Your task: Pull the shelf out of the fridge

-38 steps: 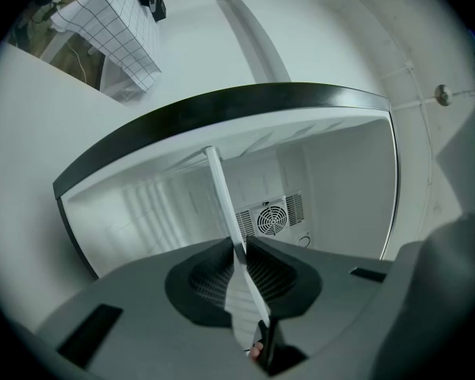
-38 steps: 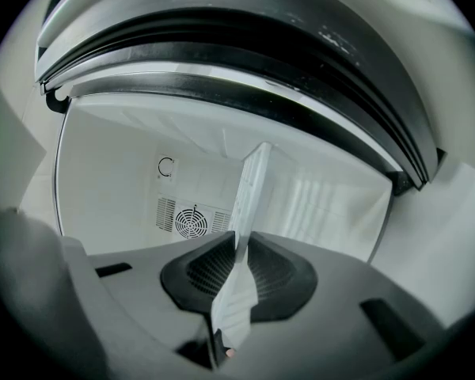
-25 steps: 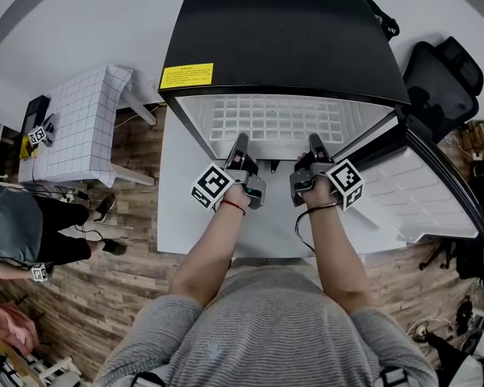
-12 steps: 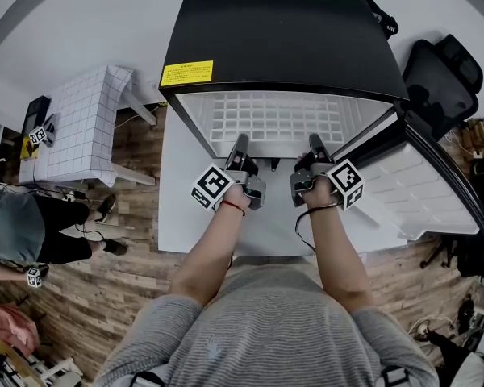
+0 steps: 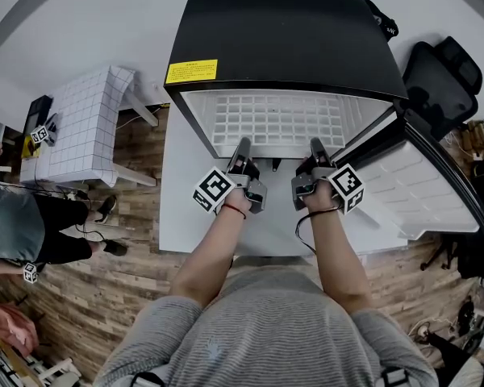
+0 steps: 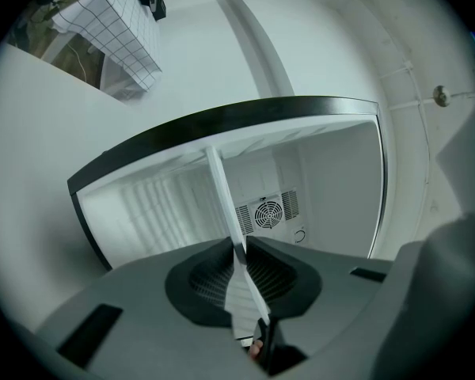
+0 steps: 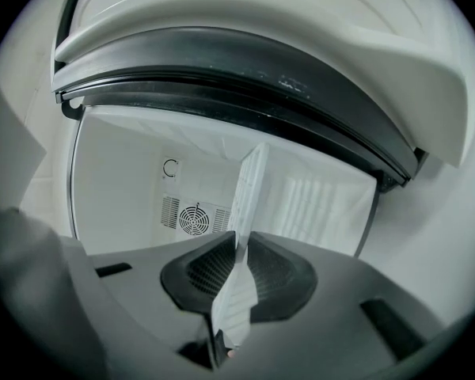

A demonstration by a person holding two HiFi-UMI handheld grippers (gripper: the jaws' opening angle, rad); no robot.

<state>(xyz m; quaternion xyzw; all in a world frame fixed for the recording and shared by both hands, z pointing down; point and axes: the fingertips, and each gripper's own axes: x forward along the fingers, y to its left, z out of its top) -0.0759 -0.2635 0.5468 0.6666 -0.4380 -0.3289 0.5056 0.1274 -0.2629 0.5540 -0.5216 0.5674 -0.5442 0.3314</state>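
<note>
Hardly anything has shifted: the white grid shelf (image 5: 278, 123) lies level inside the open fridge (image 5: 282, 31). The left gripper (image 5: 241, 146) and right gripper (image 5: 317, 145) each pinch its front edge, jaws nearly closed on it. A fan grille (image 6: 267, 212) sits ahead, the door (image 5: 423, 192) stands just right of the right gripper, and a checked table (image 5: 85, 123) is well left.

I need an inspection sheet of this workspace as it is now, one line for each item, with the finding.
Surface: white panel on the wooden floor, under the fridge.
Job's things: fridge, door open at right; white wire shelf partly out.
Clutter: small items on the checked table at left.
Grippers: left gripper and right gripper, jaws shut on the shelf's front edge.
Cables: dark cord at the right wrist; loose cables on the floor by the table.
Surroundings: black chair upper right; seated person at left.
</note>
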